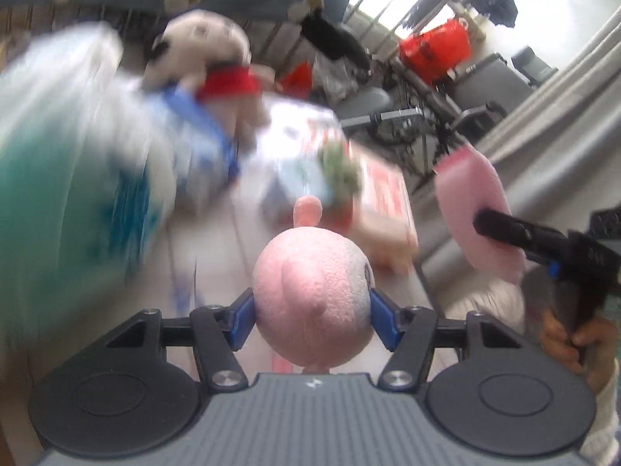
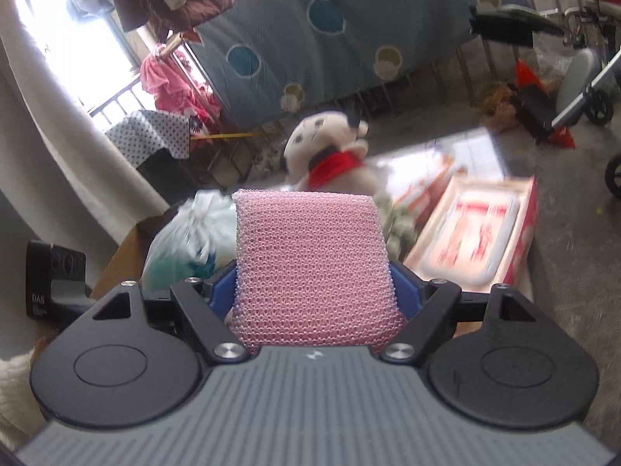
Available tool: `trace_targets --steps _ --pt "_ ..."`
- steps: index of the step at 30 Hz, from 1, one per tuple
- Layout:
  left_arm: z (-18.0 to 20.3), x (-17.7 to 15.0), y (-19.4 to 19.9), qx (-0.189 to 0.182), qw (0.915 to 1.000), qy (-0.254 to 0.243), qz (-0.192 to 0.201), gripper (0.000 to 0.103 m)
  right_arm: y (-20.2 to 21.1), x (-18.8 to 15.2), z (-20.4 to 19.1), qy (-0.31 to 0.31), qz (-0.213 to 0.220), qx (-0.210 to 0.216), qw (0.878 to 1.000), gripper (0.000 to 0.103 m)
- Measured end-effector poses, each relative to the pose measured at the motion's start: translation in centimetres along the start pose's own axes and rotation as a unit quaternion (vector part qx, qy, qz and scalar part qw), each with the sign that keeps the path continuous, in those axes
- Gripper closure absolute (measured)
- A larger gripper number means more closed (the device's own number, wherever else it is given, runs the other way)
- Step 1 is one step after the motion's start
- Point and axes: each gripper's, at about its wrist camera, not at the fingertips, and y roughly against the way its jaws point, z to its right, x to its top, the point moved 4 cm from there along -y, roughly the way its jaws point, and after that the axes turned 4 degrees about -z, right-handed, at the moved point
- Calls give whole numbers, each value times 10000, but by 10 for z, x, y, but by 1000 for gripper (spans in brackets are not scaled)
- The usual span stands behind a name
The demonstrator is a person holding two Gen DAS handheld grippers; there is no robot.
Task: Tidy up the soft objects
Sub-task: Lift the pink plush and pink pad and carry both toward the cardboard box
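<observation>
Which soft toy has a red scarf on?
The white doll sitting at the back wears it. The pink plush in the left gripper has none.

Handheld two-finger grippers, one pair, with operator's hand and sleeve

Left gripper (image 1: 310,316): grey ribbed housing bearing a small white logo; two round black discs with an embossed circle each; black angular linkage arms fixed with silver screws; blue finger pads (image 1: 243,316). Right gripper (image 2: 316,291): same grey ribbed body, white logo, black discs, silver screws and blue pads (image 2: 405,291); seen from the left wrist camera it shows a long black finger (image 1: 504,229), a small blue tab and a black handle. Hand (image 1: 566,343) on that handle, with a white fuzzy sleeve cuff (image 1: 603,423).
</observation>
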Motion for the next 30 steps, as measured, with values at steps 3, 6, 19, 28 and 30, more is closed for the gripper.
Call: trace_targets --steps 3,6,19,28,30 --pt "-14 -37 0 -178 9993 240 -244 38 -6 -39 -10 -89 -248 -61 9996 24" --pt "-34 -53 -6 -125 9980 513 -342 32 -22 -68 -13 55 -401 -340 9986 24" --pt "-38 -57 14 928 9951 -213 261 1 -73 -111 -6 261 -901 -949 9911 20" --pt "-36 -80 -5 831 9957 -406 -23 0 -84 -108 10 144 -1033 -1116 9883 12" --pt "-40 -82 -6 843 9960 -285 -63 0 -86 -108 10 231 -1040 -1118 9880 9"
